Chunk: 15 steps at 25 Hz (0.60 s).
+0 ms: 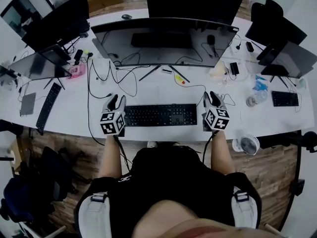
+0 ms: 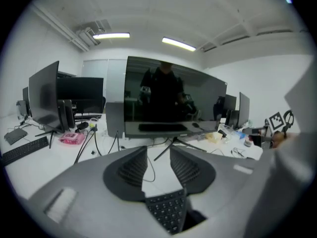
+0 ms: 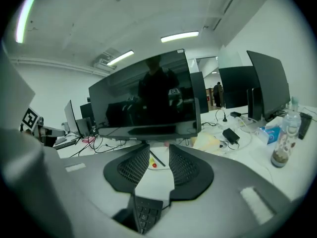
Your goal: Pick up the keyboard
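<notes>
The black keyboard (image 1: 159, 115) lies flat on the white desk (image 1: 158, 86), in front of the person. My left gripper (image 1: 116, 101) sits at its left end and my right gripper (image 1: 214, 98) at its right end, both pointing away from the person toward the monitor. In the left gripper view the jaws (image 2: 157, 150) stand apart, and the keyboard's end (image 2: 168, 209) shows low at their base. In the right gripper view the jaws (image 3: 159, 148) are also apart, with the keyboard's other end (image 3: 145, 212) below them. No pad presses on it.
A wide curved monitor (image 1: 163, 41) on a splayed stand is just behind the keyboard, with loose cables (image 1: 124, 76) around it. A second keyboard (image 1: 48, 105) lies far left. A bottle (image 1: 255, 99) and a small fan (image 1: 247, 144) are at the right.
</notes>
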### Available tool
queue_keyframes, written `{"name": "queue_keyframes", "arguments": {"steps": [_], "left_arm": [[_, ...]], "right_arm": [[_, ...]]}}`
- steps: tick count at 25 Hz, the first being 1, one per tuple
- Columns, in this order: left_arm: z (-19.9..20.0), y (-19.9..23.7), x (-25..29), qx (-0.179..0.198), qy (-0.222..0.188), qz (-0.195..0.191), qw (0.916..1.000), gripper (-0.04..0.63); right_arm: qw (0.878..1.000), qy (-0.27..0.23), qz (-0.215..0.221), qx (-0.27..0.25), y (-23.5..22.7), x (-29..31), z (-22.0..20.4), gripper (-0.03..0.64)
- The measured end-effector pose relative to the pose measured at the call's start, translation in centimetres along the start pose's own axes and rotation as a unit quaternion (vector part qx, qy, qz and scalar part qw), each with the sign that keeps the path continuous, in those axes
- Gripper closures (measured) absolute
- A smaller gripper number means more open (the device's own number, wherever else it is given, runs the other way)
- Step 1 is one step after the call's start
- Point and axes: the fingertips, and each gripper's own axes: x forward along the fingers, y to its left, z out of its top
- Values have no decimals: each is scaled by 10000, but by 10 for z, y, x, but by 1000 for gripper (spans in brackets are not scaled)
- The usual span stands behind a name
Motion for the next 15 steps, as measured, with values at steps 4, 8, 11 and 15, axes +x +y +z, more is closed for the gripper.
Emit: {"name": "queue_keyframes", "arguments": {"steps": [4, 8, 11, 15], "left_arm": [[-62, 22, 20, -303, 842, -111, 9959, 430], [-125, 40, 35, -543, 1626, -171, 9850, 425], [-157, 53, 42, -636, 2035, -141, 9769, 425], [-185, 67, 50, -802, 2389, -125, 9676, 425]], "right_arm": [[9982, 589, -113, 68, -8, 10, -48, 523], [9917, 1267, -198, 135, -15, 20, -100, 523], [9847, 1704, -214, 299, -18, 23, -135, 523], [9772, 2043, -259, 510, -20, 24, -163, 522]]}}
